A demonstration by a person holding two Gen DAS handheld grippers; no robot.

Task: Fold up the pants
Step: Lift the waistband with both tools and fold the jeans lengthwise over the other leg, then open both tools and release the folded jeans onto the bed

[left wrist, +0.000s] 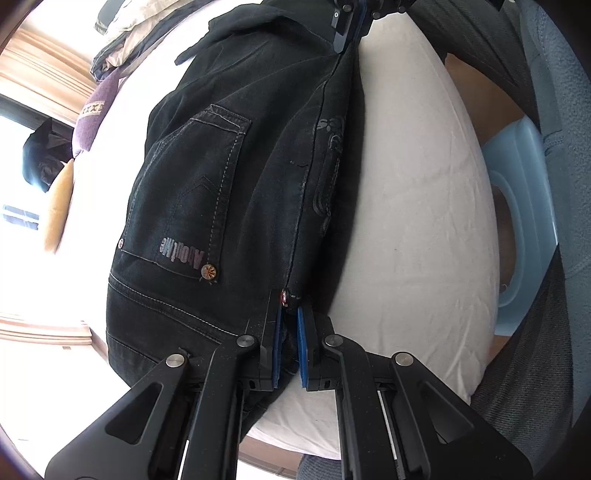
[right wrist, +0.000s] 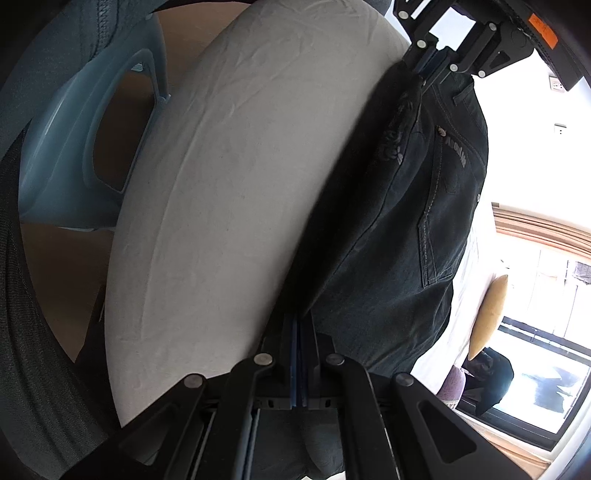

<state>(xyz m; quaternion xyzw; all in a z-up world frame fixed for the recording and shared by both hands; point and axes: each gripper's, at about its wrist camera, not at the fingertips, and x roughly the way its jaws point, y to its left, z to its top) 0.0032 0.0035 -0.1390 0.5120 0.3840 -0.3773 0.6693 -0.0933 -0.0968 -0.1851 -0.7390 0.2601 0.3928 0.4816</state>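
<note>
Black denim pants (left wrist: 229,177) with a stitched back pocket and "AboutMe" print lie on a white bed (left wrist: 413,206). My left gripper (left wrist: 290,317) is shut on the waistband edge by a red rivet. My right gripper (left wrist: 349,26) shows at the top of the left wrist view, clamped on the same folded edge further down the leg. In the right wrist view my right gripper (right wrist: 298,325) is shut on the pants (right wrist: 399,229), and the left gripper (right wrist: 430,61) holds the far end. The edge between them is taut and lifted.
A light blue plastic stool (left wrist: 517,206) stands beside the bed, also seen in the right wrist view (right wrist: 74,147). A pile of clothes (left wrist: 122,40), a purple cushion (left wrist: 92,118) and a yellow pillow (left wrist: 57,206) lie at the bed's far side. A window (right wrist: 535,369) is beyond.
</note>
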